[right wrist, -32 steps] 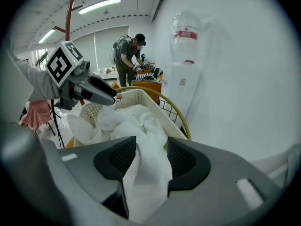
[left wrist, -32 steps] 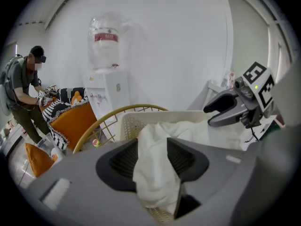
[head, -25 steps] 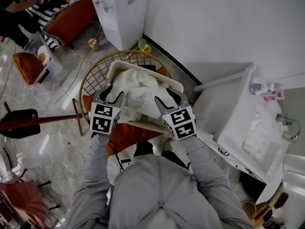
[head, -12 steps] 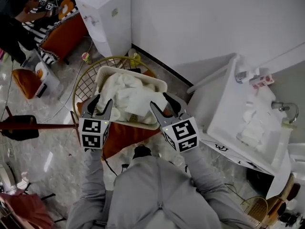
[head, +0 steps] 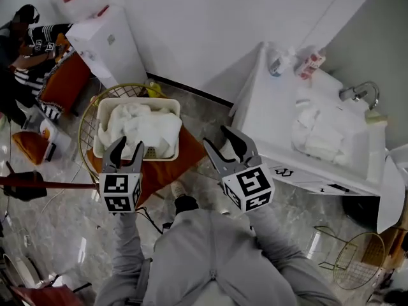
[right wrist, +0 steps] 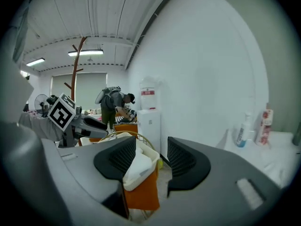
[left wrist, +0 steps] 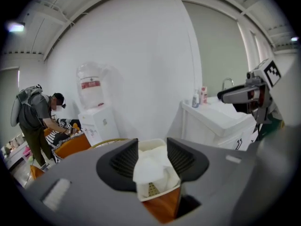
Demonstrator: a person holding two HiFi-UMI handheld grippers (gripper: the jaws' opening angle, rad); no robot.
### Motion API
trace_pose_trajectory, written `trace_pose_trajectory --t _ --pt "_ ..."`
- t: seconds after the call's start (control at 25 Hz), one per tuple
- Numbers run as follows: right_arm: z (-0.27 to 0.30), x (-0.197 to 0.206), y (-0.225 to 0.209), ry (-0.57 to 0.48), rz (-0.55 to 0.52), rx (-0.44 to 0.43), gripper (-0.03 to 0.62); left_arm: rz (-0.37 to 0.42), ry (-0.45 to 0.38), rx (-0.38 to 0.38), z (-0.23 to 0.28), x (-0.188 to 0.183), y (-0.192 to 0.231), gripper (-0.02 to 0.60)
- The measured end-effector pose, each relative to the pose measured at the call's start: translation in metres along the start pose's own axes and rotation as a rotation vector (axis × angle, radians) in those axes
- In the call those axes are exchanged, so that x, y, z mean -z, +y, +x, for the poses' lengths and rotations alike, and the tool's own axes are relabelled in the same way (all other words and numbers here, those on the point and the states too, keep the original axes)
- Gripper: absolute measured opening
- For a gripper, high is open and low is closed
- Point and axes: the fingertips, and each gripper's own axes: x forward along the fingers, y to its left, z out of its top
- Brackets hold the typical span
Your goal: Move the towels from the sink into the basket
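Both grippers are empty, held in mid-air. The left gripper has its jaws apart, with only the basket and its stowed towels showing beyond the gap, not touched. The right gripper also has its jaws apart with nothing between them. More white towels lie in the sink, right of and beyond the right gripper and well apart from it. The pile seems to run near-to-far along the basin, below the faucet. The right gripper is clearly nearer, so the next reach likely goes right and far.
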Motion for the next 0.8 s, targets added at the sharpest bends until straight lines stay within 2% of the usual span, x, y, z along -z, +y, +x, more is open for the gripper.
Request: trace_pose_trajectory --t 0.32,0.8 --pt "-0.14 0.024 -0.063 -0.056 0.04 0.21 0.19 0.095 -0.086 0.134 -0.007 -0.038 -0.131 0.229" --pt "-0.346 0.064 -0.147 -0.107 0.134 0.569 0.19 0.276 -0.203 0.429 -0.012 -0.108 -0.338 0.229"
